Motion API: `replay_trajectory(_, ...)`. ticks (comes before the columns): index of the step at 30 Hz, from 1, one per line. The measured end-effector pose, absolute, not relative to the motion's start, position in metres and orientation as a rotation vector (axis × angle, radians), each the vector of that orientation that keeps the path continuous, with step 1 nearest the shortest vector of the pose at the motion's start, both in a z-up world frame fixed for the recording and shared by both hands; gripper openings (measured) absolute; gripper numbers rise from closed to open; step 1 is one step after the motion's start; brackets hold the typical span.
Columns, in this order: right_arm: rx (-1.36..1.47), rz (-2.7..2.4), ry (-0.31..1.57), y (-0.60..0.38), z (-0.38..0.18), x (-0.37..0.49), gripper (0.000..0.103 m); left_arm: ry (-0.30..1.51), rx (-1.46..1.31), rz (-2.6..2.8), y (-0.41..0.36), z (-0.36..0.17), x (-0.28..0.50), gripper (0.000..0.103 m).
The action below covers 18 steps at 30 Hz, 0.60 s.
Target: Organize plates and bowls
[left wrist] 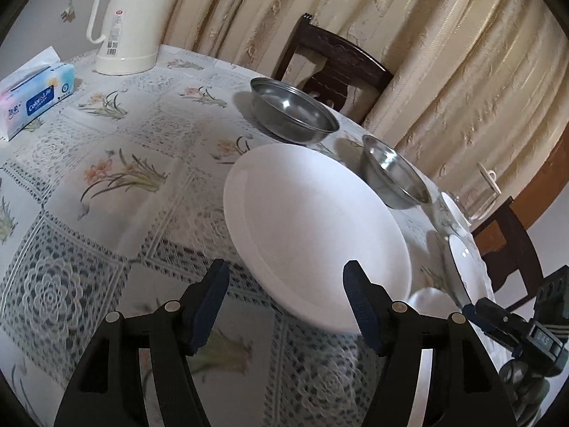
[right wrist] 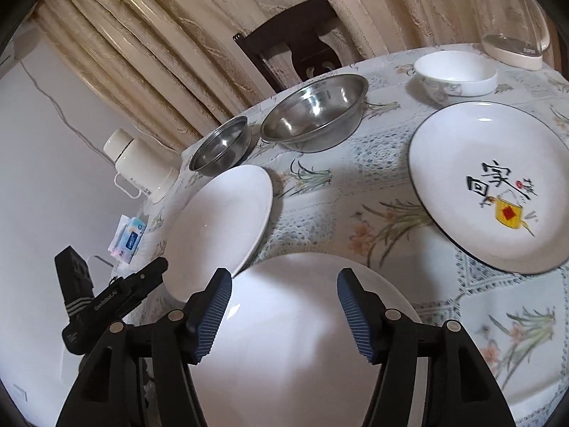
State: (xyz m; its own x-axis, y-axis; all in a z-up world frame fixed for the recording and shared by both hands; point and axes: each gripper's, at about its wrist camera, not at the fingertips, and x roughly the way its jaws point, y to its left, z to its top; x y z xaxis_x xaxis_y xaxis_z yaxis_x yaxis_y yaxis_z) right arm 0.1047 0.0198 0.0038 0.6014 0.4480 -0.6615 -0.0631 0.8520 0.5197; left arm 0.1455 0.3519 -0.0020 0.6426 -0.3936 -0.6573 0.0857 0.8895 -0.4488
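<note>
Both fingers on the left gripper (left wrist: 284, 302) are spread wide with nothing between them, hovering just short of the plain white plate (left wrist: 313, 227) on the floral tablecloth (left wrist: 106, 185). Same deal on the right gripper (right wrist: 284, 309): wide apart, empty, hanging over the near white plate (right wrist: 302, 338), whose front edge is hidden behind the fingers.

Readable stuff: the tissue pack (left wrist: 35, 96) says "Color Life", with the smaller print too tiny to make out. The decorated plate (right wrist: 498, 185) has black brush characters, 回家 plus one I can't read, and a yellow lantern with a red diamond. The cream thermos (left wrist: 131, 21) has a label with a barcode, text illegible.

Two steel bowls (right wrist: 313, 114) (right wrist: 220, 146) sit side by side toward the chair (right wrist: 295, 46), and a small white bowl (right wrist: 455, 74) sits beyond the decorated plate. A clear kettle (right wrist: 512, 17) is cut off at the frame's top.
</note>
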Motion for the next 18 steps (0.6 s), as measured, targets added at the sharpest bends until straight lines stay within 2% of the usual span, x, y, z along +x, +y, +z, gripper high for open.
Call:
replay_trajectory(14,0.444,0.324,0.951,0.041,0.004,0.152,0.065,0.856,-0.457,-0.259,0.365,-0.016,0.179,0.066)
replay_trajectory(16,0.425,0.335,0.964,0.047,0.003,0.16,0.065,0.856,-0.461,-0.267,0.365,-0.016,0.182,0.063)
replay_trajectory(18,0.419,0.345,0.984,0.05,0.002,0.168,0.065,0.867,-0.473,-0.277,0.365,-0.019,0.187,0.055)
